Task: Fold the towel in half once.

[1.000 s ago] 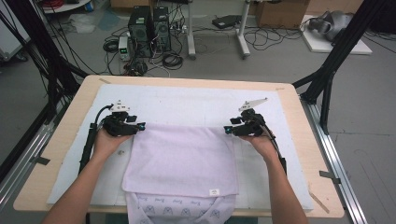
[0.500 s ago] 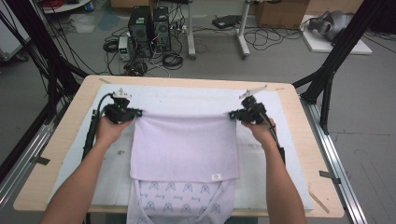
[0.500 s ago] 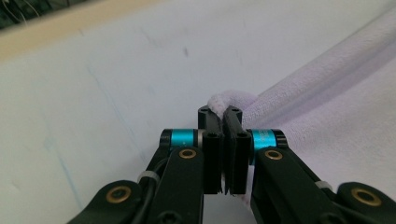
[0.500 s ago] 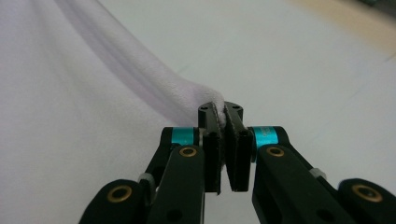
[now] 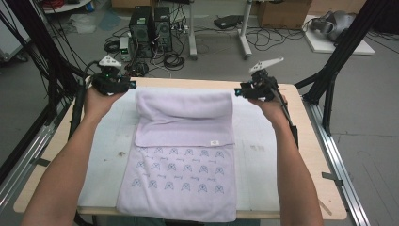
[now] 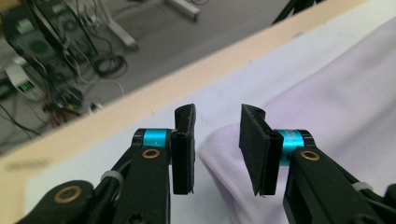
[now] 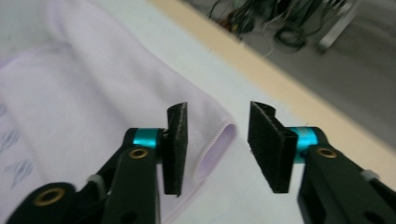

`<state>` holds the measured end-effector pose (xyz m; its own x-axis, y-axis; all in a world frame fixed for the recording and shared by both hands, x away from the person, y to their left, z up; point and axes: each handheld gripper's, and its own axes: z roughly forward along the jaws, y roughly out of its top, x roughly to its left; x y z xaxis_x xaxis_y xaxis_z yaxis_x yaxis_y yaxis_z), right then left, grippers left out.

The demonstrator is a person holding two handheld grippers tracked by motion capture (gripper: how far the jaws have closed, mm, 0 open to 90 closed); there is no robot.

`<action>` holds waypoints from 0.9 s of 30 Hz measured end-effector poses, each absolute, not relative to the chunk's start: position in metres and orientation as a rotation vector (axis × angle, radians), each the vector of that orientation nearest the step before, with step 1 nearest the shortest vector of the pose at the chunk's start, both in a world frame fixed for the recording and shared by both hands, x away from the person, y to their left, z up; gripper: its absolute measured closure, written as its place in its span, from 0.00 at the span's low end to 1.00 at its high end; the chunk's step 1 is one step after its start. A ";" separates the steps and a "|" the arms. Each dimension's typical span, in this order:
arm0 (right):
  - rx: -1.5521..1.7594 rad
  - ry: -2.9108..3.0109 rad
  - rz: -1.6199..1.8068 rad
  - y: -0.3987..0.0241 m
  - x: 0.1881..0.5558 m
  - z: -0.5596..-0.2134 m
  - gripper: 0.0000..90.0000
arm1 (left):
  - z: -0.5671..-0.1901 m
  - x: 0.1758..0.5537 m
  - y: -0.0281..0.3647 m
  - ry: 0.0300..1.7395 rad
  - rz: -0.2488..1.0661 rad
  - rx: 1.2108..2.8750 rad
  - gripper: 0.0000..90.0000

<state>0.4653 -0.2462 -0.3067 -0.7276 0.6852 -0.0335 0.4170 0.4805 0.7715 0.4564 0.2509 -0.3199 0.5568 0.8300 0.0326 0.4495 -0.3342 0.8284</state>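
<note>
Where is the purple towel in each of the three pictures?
High view: the purple towel lies in the middle of the table, its far part folded back over itself.
Left gripper view: its folded corner shows at right, beyond the black jaws.
Right gripper view: its folded corner shows at left, beyond the jaws.
Shared landmark: the tan table edge just past the white mat.

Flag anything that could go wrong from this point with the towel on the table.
The towel lies released, its far part folded in a loose roll near the table's far edge; the fold may spring open. The left gripper and right gripper, jaws just opened and empty, hover by its corners and could snag the cloth.
</note>
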 end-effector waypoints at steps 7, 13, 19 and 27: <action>0.923 2.487 1.160 -0.243 0.431 -0.357 0.60 | -0.371 0.420 0.259 0.997 0.517 2.015 0.68; 0.835 2.565 1.183 -0.229 0.399 -0.383 0.66 | -0.397 0.386 0.250 0.912 0.461 2.056 0.68; 0.828 2.599 1.196 -0.231 0.376 -0.409 0.73 | -0.416 0.369 0.246 0.876 0.360 2.098 0.75; 0.872 2.635 1.144 -0.230 0.378 -0.430 0.71 | -0.432 0.364 0.232 0.824 0.317 2.123 0.72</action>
<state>0.3777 -0.2299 -0.4301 -0.8222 0.5606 0.0985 0.4547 0.5428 0.7061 0.3638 0.2325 -0.4320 0.7545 0.6539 -0.0554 0.4484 -0.4521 0.7711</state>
